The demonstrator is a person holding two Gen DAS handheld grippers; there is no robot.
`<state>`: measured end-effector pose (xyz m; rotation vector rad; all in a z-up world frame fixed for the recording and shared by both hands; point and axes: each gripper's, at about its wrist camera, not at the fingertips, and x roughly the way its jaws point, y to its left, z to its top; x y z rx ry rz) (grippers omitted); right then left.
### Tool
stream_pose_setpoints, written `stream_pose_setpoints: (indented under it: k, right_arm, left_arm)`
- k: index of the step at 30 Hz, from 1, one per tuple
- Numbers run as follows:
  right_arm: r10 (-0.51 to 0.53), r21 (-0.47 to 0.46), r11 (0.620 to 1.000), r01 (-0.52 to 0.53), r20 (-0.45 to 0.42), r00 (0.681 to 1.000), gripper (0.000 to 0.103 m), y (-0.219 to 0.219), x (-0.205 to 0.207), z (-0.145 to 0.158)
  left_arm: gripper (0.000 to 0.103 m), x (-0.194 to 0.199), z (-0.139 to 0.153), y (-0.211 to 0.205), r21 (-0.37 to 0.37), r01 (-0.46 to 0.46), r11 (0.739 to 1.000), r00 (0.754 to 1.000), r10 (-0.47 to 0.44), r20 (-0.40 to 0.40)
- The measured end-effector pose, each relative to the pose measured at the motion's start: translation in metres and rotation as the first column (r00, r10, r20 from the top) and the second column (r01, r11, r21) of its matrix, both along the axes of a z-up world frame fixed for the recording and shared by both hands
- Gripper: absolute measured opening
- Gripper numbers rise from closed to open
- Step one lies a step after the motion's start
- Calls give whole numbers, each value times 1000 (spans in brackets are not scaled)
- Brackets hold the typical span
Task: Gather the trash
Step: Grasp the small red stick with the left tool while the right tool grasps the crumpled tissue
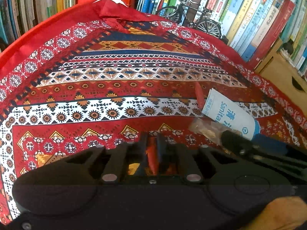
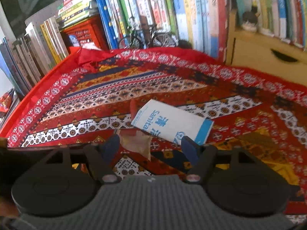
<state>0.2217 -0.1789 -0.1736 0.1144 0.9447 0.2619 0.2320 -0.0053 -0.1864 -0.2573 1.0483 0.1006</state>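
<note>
Left claw [image 1: 152,149]: lower centre, pinched on red cloth [image 1: 151,159] — seen only here.
Right claw [image 2: 150,149]: wide — straddling clear wrapper [image 2: 137,143].

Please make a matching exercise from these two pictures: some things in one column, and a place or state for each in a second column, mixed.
Things:
1. left gripper
2. right gripper
3. white and blue paper sanitary bag
4. small black model bicycle

Places or states:
a. open above a crumpled clear wrapper
b. standing before the books
c. shut on something red
d. lying flat on the patterned red cloth

Pairs: 1-c, 2-a, 3-d, 4-b.
</note>
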Motion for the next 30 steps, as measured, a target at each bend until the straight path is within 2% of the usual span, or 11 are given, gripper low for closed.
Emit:
stream_pose_setpoints:
  k: [5, 8, 10, 12, 15, 30]
  right_arm:
    - [28, 18, 999, -27, -20, 999, 80, 9, 7, -11]
    - [55, 28, 998, -54, -28, 998, 76, 16, 10, -14]
    - [76, 24, 997, -75, -34, 997, 70, 21, 13, -16]
    - [96, 17, 995, -96, -40, 995, 47, 26, 15, -17]
    - [101, 9, 995, -101, -32, 994, 37, 29, 15, -16]
    - [70, 13, 997, -70, 2, 998, 35, 18, -3, 3]
  left_arm:
    - [10, -1, 6, 4, 39, 6, 999, 1000, -6, 4]
    - [10, -3, 9, 8, 43, 3, 999, 1000, -3, 5]
    - [10, -4, 12, 10, 52, 1, 999, 1000, -2, 10]
    - [10, -5, 14, 12, 52, -1, 999, 1000, 0, 13]
    - [10, -5, 17, 13, 54, -4, 999, 1000, 3, 18]
    - [10, -15, 35, 6, 52, 10, 999, 999, -12, 44]
